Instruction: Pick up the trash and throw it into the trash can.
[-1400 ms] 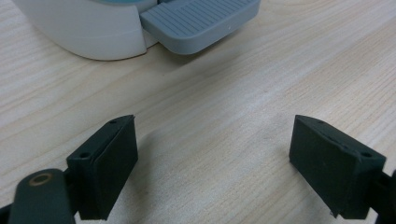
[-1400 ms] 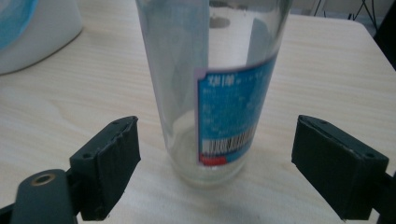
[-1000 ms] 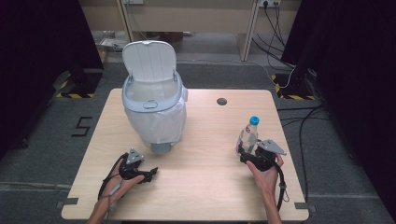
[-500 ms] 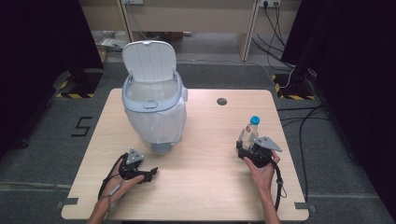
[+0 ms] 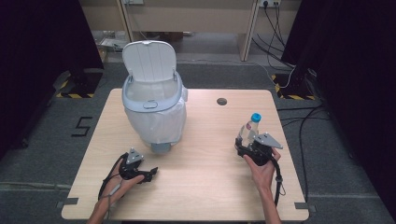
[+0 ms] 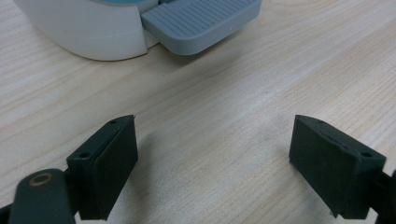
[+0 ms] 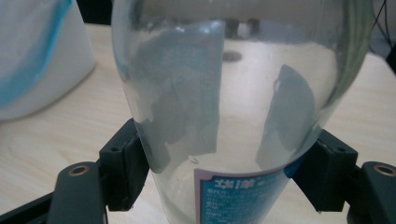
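A clear plastic bottle (image 5: 247,131) with a blue cap stands on the right side of the table. My right gripper (image 5: 243,147) grips its lower body. In the right gripper view both pads press the bottle (image 7: 224,88) just above its label, and the right gripper (image 7: 224,175) has just been closing on it. My left gripper (image 5: 150,174) lies low on the table's front left, jaws wide apart with nothing between them. In the left gripper view, the left gripper (image 6: 215,163) faces bare wood, with the bin's grey pedal (image 6: 201,21) ahead.
A white pedal bin (image 5: 154,119) with its lid (image 5: 149,60) raised and a white liner stands at the table's back left. A small cable hole (image 5: 222,101) is near the far edge. Light wooden table (image 5: 210,186); dark curtains on both sides.
The right gripper's jaws have closed in against the bottle. Both hands and the bottle have stayed almost in place.
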### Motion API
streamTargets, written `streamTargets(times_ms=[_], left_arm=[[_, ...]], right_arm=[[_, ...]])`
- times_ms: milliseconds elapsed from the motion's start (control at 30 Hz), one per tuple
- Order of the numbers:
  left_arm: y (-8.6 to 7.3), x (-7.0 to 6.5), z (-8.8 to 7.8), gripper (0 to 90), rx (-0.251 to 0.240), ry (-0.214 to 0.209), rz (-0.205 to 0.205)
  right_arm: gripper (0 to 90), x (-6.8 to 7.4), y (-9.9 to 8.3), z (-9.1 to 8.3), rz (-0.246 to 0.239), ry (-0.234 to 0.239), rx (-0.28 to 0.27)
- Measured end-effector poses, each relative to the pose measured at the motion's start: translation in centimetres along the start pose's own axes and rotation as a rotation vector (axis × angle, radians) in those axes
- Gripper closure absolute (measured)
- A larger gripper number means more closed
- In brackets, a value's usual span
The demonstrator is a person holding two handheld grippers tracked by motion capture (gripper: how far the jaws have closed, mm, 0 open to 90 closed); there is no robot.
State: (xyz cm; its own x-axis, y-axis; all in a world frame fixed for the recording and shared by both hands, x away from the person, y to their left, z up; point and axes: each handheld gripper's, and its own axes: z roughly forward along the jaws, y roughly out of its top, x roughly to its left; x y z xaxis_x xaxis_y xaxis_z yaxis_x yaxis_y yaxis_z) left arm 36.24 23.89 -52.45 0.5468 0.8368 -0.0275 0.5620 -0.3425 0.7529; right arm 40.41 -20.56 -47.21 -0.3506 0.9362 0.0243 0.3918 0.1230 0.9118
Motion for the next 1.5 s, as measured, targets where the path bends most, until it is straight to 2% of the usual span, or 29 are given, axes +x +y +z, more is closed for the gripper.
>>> streamTargets(times_ms=[33,333,500,667,767,800,1133,1500], left_arm=[[0.0,0.0,0.0,14.4,0.002,0.0,0.0],[0.0,0.0,0.0,14.3,0.001,0.0,0.001],[0.0,0.0,0.0,14.4,0.002,-0.001,0.001],[0.0,0.0,0.0,14.4,0.003,-0.001,0.001],[0.0,0.0,0.0,14.4,0.001,-0.001,0.0],[0.0,0.0,0.0,14.4,0.0,-0.001,0.0],[0.0,0.1,0.0,14.4,0.003,-0.004,0.0],[0.0,0.1,-0.1,14.4,0.004,-0.005,0.0]], right_arm=[[27.8,0.4,1.0,0.0,-0.011,0.025,-0.004],[27.8,3.2,5.4,0.5,-0.063,0.101,-0.034],[27.8,5.1,8.4,0.6,-0.111,0.144,-0.049],[27.8,6.4,11.2,0.5,-0.13,0.187,-0.066],[27.8,6.9,12.2,0.6,-0.139,0.192,-0.071],[27.8,7.4,13.2,0.5,-0.152,0.199,-0.076],[27.8,9.5,16.7,1.0,-0.176,0.247,-0.082],[27.8,10.9,20.4,1.3,-0.186,0.256,-0.102]])
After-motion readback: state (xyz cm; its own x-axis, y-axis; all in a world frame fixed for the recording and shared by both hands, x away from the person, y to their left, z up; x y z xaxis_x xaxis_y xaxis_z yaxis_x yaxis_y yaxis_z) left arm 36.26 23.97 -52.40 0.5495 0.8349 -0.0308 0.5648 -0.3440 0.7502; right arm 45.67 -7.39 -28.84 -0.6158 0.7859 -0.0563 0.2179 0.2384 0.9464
